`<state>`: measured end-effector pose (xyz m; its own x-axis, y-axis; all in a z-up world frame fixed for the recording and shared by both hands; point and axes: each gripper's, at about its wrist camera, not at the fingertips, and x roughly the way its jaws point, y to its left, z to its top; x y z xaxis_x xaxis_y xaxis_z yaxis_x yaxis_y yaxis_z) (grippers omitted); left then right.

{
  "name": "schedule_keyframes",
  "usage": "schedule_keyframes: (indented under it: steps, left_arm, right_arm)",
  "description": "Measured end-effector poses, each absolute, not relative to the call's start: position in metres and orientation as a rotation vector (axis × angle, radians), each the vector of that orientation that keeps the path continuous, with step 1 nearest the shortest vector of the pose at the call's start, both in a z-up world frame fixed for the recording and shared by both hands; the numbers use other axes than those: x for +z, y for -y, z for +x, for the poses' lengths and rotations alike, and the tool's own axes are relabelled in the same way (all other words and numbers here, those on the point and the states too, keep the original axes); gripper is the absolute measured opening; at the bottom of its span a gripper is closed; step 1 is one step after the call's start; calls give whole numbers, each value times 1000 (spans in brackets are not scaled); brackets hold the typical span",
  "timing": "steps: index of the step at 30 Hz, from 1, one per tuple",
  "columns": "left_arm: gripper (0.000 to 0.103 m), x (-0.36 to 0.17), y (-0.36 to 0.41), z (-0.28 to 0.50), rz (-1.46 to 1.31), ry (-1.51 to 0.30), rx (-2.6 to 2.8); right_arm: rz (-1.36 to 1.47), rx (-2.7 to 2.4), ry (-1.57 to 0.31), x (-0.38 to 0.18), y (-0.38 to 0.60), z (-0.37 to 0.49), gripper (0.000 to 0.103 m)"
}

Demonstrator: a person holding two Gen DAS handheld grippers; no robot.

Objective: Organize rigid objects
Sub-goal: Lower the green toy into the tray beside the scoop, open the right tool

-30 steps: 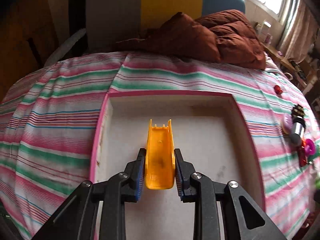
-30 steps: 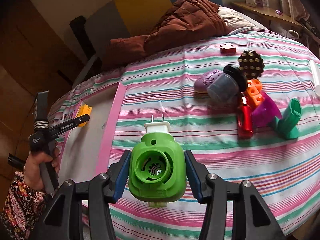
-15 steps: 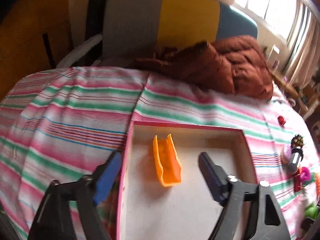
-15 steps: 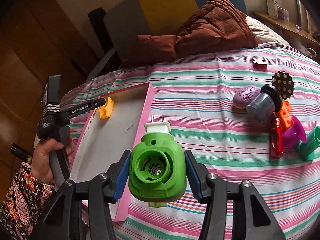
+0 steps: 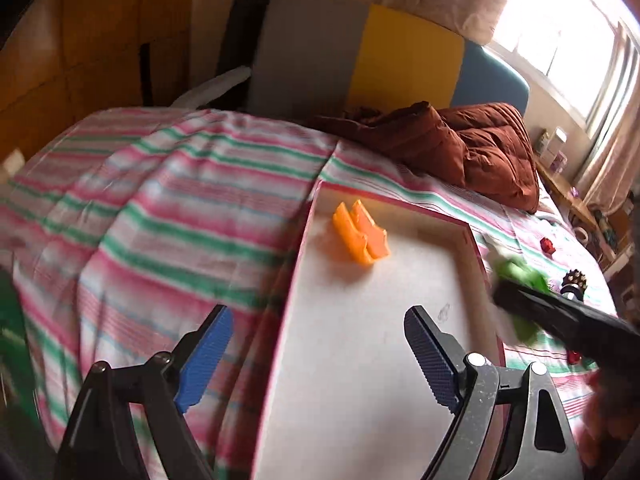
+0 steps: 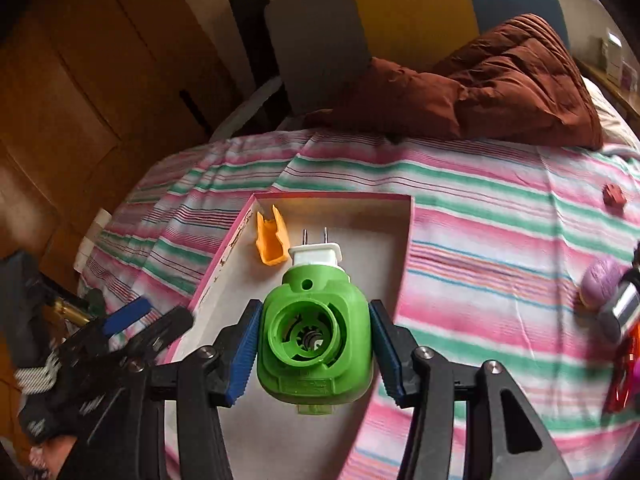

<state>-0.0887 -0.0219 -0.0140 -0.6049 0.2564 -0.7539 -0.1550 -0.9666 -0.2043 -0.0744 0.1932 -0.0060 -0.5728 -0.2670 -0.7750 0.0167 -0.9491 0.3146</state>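
A pink-rimmed white tray [image 5: 476,258] [image 6: 402,240] lies on the striped bed. An orange channel-shaped piece [image 5: 360,234] [image 6: 272,240] rests in its far left corner. My left gripper [image 5: 320,356] hangs over the tray's left rim, its jaws opening wide with nothing between them; in the right wrist view it [image 6: 120,320] shows blurred at lower left. My right gripper [image 6: 314,344] is shut on a green plug-in device [image 6: 314,336] with a white two-pin plug, held above the tray. That device [image 5: 520,276] appears blurred at the tray's right edge in the left wrist view.
A brown duvet [image 5: 472,148] [image 6: 500,88] is heaped at the head of the bed. Several small toys lie on the sheet to the right: a red piece [image 6: 614,198], a purple oval [image 6: 600,284], a spiky ball [image 5: 574,280]. A wooden wall stands at left.
My left gripper let go of the orange piece in the tray, opened wide and drew back to the left. My right gripper carried the green device leftward over the tray.
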Motion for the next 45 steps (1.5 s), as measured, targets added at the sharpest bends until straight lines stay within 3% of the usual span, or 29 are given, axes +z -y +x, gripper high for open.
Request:
schedule_keyframes:
  steps: [5,14,31,37,41,45]
  left_arm:
    - [88,-21,43,-72,-1284,267,2624]
    - [88,-27,57,-55,-1311,283,2634]
    - [88,-29,61,-47,-1323,329,2625]
    - [88,-27,53,-42,-1310,331,2620]
    - [88,-27,51,-39,-1315,336,2621]
    - [88,-25,54,-38,-1315,340,2633]
  right_arm:
    - [1443,-2608,401,-27,-181,-110,53]
    - [1512,-2676,297,-46,-165,-148,53]
    - [1433,-2580,772,-50,-183,-145,53]
    - [1428,-2601,599,-39,-178,-124,53]
    - [1469,-2618,361,-40,-154,-113,34]
    - [1439,-2612,340,-41,-147,-117,31]
